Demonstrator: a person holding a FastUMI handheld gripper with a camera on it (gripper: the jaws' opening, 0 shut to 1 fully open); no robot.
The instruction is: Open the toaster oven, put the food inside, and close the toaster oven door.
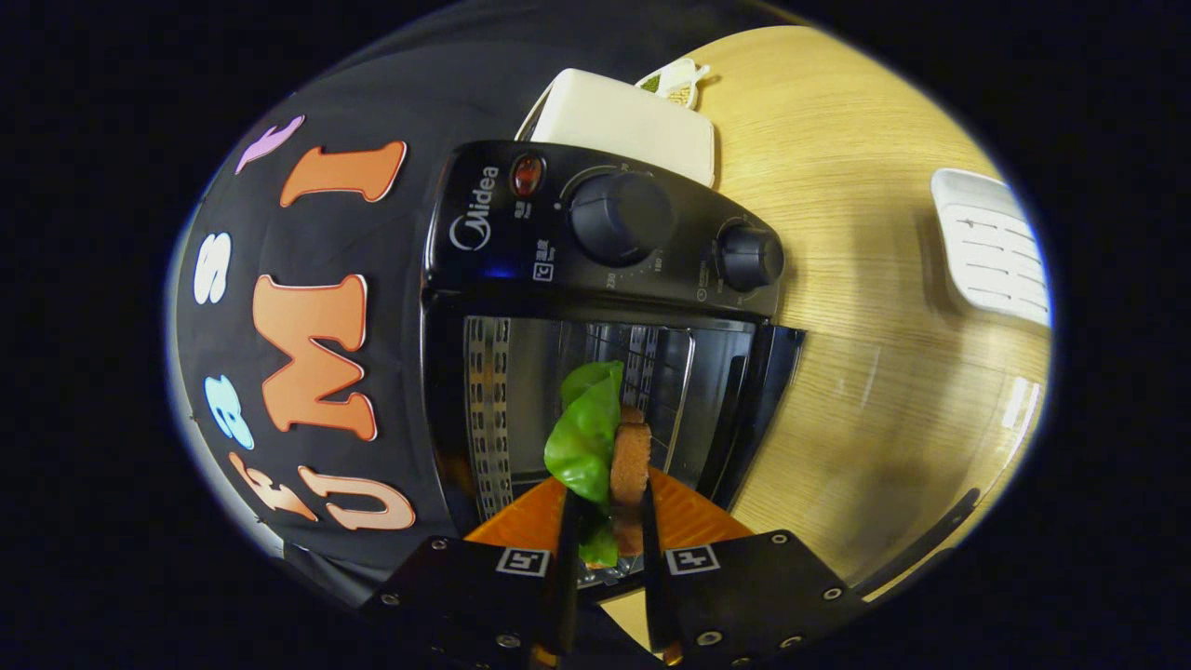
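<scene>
Food (605, 447) clamped btwn tongs (607, 521) fingers, just ahead: toaster oven (595, 279) w/ door (758, 409) open.

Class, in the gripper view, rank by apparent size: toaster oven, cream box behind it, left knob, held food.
1. Toaster oven
2. Cream box
3. Food, pinched between the fingers; nearness enlarges it
4. Left knob

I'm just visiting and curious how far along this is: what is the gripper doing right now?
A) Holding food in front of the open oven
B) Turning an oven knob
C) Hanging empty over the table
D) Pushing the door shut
A: the gripper is shut on the food, lettuce and a brown slice, ahead of the toaster oven whose door is open.
</scene>
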